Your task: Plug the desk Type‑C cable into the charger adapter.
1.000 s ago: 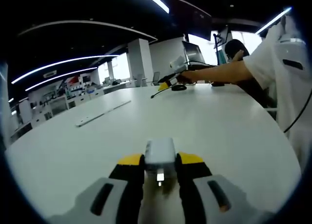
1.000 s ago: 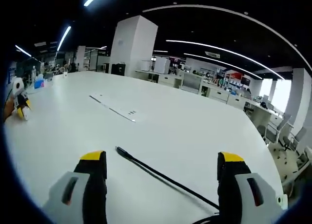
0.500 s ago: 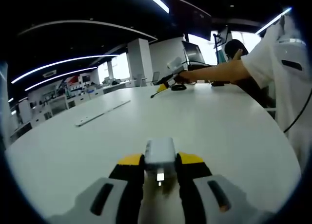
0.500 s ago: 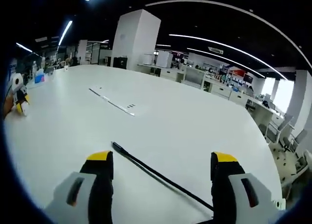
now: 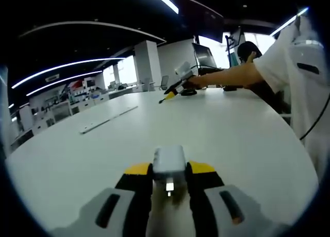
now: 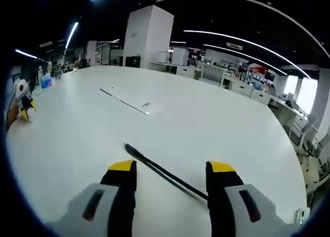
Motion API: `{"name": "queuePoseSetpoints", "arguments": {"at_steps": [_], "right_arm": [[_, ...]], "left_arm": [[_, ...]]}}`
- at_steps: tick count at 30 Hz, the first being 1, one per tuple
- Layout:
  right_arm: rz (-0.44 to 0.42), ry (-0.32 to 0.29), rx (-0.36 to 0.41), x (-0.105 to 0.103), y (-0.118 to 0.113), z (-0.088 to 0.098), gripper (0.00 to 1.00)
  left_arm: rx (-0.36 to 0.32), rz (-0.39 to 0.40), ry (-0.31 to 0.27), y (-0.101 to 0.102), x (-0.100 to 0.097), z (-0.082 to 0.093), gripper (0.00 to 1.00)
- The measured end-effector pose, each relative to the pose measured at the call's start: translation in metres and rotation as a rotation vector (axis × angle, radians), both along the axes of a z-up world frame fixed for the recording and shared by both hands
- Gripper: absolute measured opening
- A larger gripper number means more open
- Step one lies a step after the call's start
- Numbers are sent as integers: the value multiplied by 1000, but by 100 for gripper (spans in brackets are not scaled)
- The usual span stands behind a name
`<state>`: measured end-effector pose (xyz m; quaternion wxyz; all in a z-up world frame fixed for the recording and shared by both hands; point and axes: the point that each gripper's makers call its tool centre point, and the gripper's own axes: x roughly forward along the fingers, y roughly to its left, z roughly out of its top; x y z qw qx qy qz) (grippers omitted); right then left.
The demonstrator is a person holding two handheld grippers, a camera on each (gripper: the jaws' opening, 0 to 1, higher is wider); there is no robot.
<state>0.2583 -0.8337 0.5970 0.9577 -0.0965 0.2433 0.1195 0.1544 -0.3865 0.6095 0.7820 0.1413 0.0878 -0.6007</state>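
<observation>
The left gripper (image 5: 169, 176) clamps the charger adapter (image 5: 169, 163) upright, while the half-open right gripper (image 6: 171, 171) straddles the cable (image 6: 164, 171) running diagonally between its jaws.

One charger adapter (image 5: 169, 162), one black cable (image 6: 164, 172), two claws (image 5: 170, 171) (image 6: 171, 167), one white counter (image 5: 232, 129).
</observation>
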Motion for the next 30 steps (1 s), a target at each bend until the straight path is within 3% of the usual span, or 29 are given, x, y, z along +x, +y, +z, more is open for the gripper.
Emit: {"name": "queuePoseSetpoints", "arguments": {"at_steps": [12, 24, 30], "right_arm": [[-9, 40, -8, -1, -3, -7, 39], [30, 64, 27, -1, 3, -10, 24], [55, 70, 1, -1, 4, -11, 16]], "left_arm": [[4, -3, -4, 0, -1, 0, 26], [6, -4, -6, 0, -1, -1, 26], [7, -4, -6, 0, -1, -1, 26]]}}
